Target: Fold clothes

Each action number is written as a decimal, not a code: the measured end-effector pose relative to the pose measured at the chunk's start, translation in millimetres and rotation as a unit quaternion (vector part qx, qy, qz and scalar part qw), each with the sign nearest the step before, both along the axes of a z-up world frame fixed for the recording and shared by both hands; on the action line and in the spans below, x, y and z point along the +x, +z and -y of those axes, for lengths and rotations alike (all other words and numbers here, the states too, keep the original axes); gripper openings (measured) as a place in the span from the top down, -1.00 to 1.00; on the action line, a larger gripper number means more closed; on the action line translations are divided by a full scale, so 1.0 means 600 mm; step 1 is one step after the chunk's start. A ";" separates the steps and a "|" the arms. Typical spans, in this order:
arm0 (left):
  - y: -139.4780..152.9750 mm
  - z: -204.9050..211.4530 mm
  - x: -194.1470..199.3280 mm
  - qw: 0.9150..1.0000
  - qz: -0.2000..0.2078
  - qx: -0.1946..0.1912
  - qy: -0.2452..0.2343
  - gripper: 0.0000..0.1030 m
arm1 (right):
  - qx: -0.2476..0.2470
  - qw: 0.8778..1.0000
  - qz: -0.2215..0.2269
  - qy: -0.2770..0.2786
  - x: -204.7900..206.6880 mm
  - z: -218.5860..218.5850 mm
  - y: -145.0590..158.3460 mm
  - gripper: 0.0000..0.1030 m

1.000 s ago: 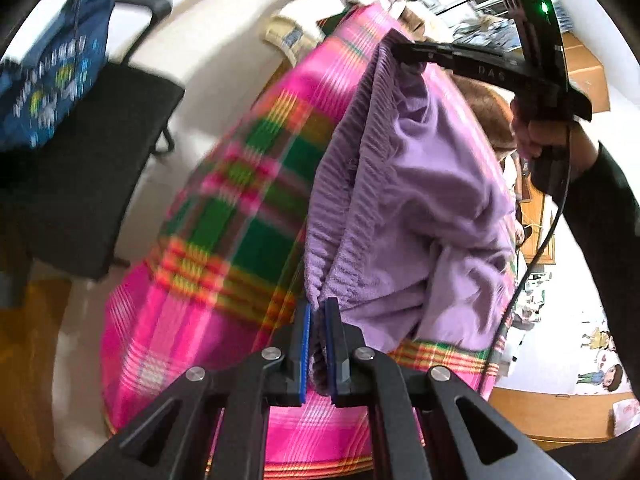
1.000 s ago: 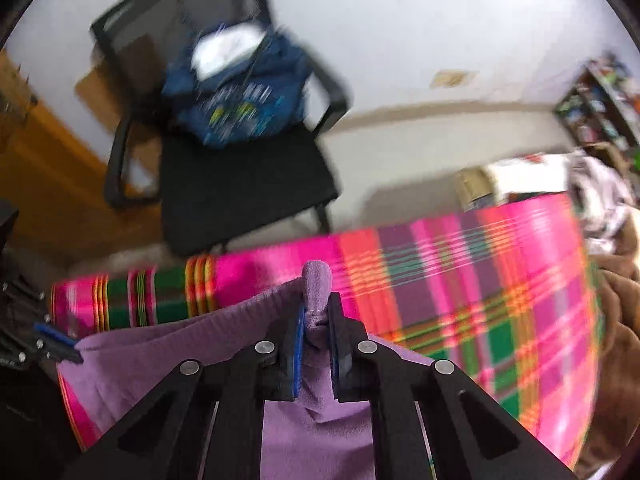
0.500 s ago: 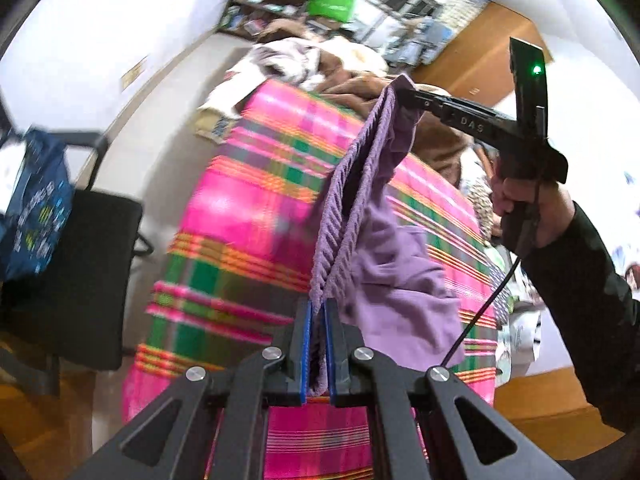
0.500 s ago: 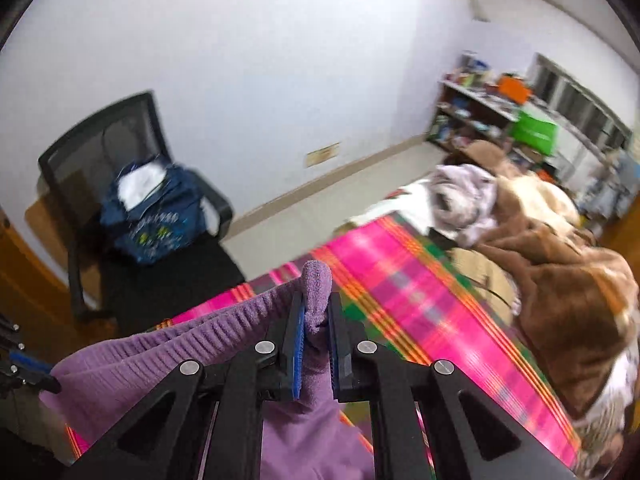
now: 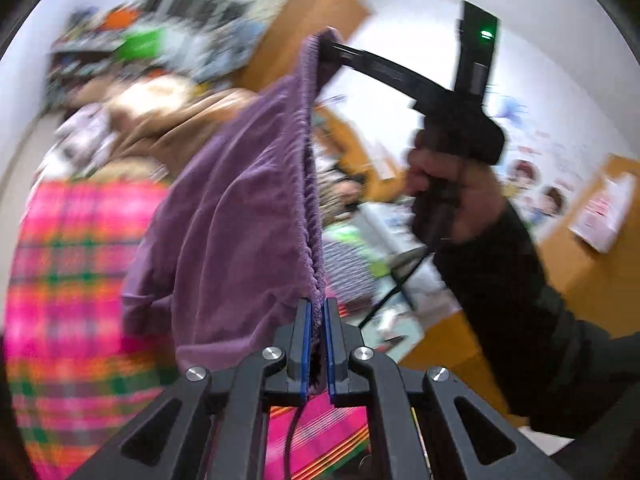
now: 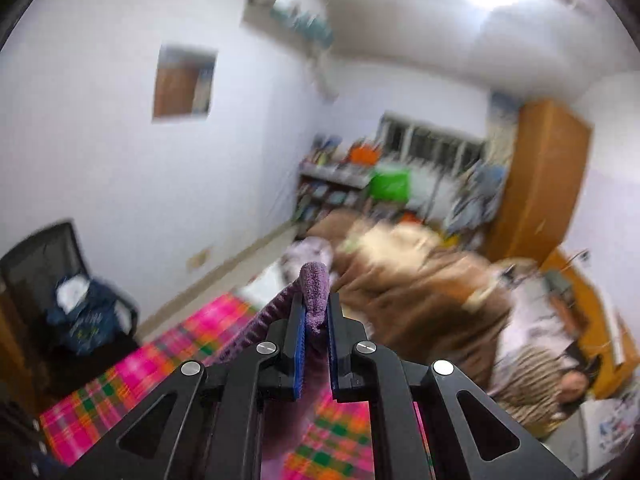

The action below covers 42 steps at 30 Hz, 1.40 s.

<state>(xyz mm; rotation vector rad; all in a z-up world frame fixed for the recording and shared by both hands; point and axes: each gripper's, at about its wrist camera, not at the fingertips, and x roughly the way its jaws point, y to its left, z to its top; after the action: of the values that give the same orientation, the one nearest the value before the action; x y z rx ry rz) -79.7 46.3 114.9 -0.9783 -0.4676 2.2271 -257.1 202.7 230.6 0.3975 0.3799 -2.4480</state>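
Gripping purple garment (image 5: 240, 216) waistband, left tongs (image 5: 316, 312) and right tongs (image 5: 326, 46) clamped, plaid cloth (image 5: 72, 264) blurred, shelves indistinct.

left claw (image 5: 316, 312) clamped on purple garment (image 5: 240, 216) at its ribbed edge; right claw (image 5: 326, 46), in a hand (image 5: 452, 188), pinching the far end, stretched taut above plaid cloth (image 5: 72, 280).

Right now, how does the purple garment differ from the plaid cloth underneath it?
The purple garment is plain, with a gathered ribbed edge; the plaid cloth is checked pink, green and orange. The garment hangs in the air, pinched by the left hand-held gripper and the right hand-held gripper; the plaid cloth lies spread flat below. Both are fabric.
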 end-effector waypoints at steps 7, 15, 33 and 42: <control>0.028 0.025 0.011 0.999 -0.030 0.029 0.010 0.88 | -0.022 0.998 -0.060 0.021 0.028 -0.006 0.098 0.81; -0.201 0.223 0.019 0.977 0.146 -0.004 0.155 0.88 | 0.066 0.987 0.102 0.108 -0.041 0.222 -0.161 0.82; -0.362 0.574 0.094 0.903 0.265 -0.003 0.338 0.89 | 0.164 0.935 0.204 0.239 -0.018 0.681 -0.437 0.81; -0.511 0.620 0.059 0.887 0.342 -0.024 0.310 0.88 | 0.250 0.900 0.274 0.229 -0.024 0.783 -0.607 0.80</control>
<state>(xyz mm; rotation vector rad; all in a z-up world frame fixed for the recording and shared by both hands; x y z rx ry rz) -44.2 -325.9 -191.6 -1.8568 -1.1807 2.3652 -271.5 -266.8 -133.3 1.0528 0.7542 -1.6645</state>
